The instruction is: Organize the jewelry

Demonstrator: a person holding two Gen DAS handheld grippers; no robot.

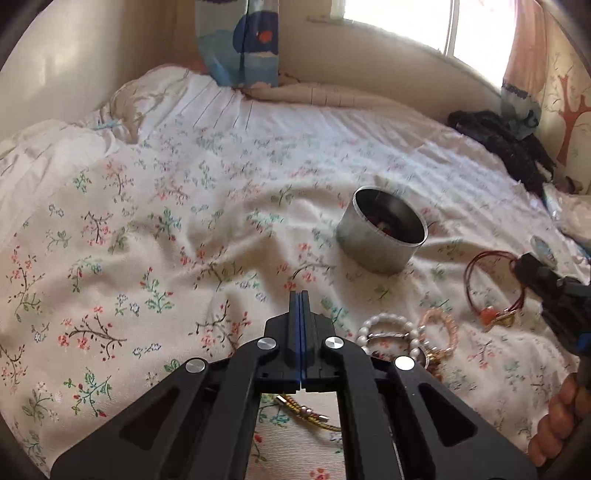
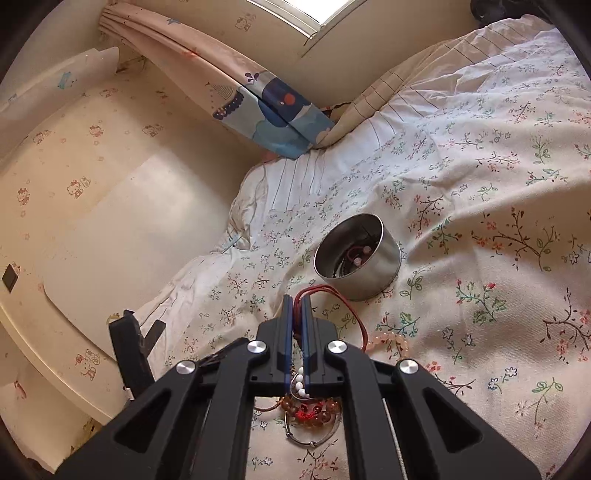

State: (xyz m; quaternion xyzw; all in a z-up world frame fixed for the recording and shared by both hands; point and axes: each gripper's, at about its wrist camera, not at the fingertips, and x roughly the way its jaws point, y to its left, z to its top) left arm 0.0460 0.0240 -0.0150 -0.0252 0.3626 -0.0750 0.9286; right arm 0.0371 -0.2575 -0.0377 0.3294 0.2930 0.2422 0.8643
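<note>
A round metal tin (image 1: 382, 230) stands on the floral bedsheet with some jewelry inside; it also shows in the right wrist view (image 2: 360, 256). My right gripper (image 2: 297, 301) is shut on a red cord bracelet (image 2: 349, 308), seen in the left wrist view as red loops (image 1: 493, 284) hanging from the right gripper (image 1: 519, 264). My left gripper (image 1: 299, 295) is shut and empty above the sheet. A pearl bracelet (image 1: 388, 330), a pink bead bracelet (image 1: 441, 328) and a gold chain (image 1: 308, 413) lie near it. Amber beads (image 2: 310, 408) lie under the right gripper.
The bed meets a wall and window (image 1: 399, 18) at the back. A patterned curtain (image 1: 240, 40) hangs onto the pillow. Dark clothing (image 1: 506, 144) lies at the far right of the bed. A person's fingers (image 1: 557, 410) show at the right edge.
</note>
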